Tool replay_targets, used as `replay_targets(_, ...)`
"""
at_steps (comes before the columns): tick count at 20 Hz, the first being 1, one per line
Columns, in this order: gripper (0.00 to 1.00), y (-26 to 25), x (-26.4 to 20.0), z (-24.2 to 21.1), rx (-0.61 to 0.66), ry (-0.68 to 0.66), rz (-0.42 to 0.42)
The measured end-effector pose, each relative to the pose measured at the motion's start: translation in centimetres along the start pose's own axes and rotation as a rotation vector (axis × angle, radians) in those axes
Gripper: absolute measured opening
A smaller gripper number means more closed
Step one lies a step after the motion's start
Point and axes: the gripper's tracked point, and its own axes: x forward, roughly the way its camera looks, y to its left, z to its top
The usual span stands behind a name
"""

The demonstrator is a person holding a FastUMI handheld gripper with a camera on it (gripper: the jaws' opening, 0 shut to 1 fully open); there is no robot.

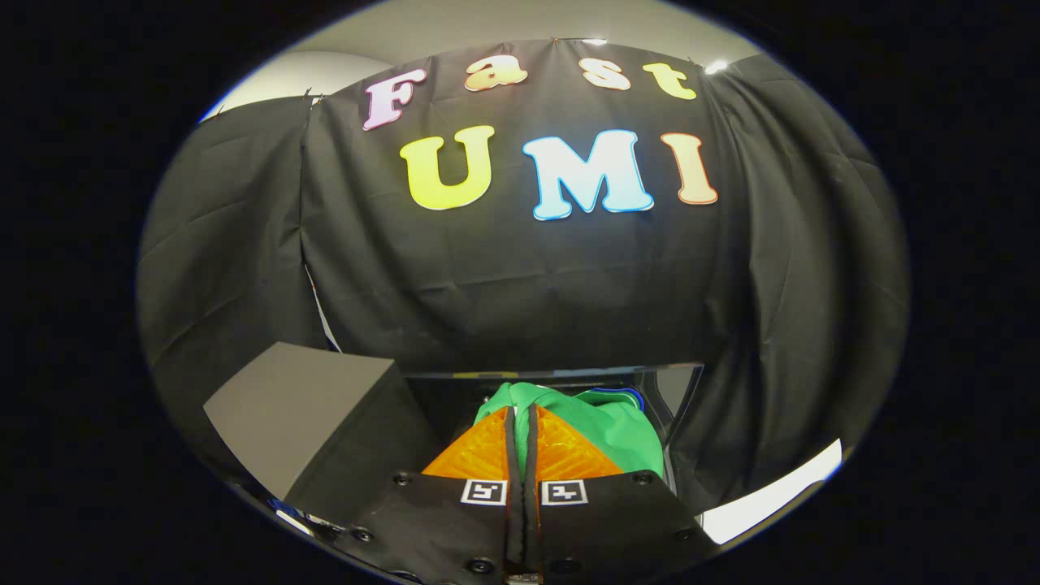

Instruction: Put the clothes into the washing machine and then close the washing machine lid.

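The black cloth wall [520,276] of the booth takes up most of what lies ahead, hanging in folds behind everything else. Below it, to the left of the fingers, sits a grey box-shaped body with a flat sloping top [301,406], which I take to be part of the washing machine or its housing, though I cannot tell which part. Just beyond the fingers a glossy dark panel [674,390] stands upright with a thin bright upper edge; it looks like the machine's raised lid, so the lid appears open.

Smaller again is the green cloth [617,431], the garment of the task. It bunches up at the fingertips and spills to the right of them, in front of the dark panel, with a sliver of something blue-edged [621,396] behind it that is too small to identify.

The gripper [521,418] has its fingers drawn close together, only a narrow dark slit between them, and a fold of the green cloth sits at their tips, so they seem pinched on the fabric.

By my reading, the garment is gripped and carried at the machine's opening but not yet released inside. Dropping it in, letting go, and then lowering the lid all remain.
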Motion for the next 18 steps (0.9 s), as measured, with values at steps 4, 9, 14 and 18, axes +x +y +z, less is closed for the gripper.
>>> replay_targets(4,0.02,-0.6,1.1,-3.1,0.011,0.052,0.001)
replay_targets(9,0.01,-1.0,2.3,-5.8,0.008,0.085,0.005)
replay_targets(14,0.02,-1.6,3.5,-9.2,0.012,0.129,-0.004)
replay_targets(18,0.01,-2.1,4.8,-12.5,0.019,0.180,-0.012)
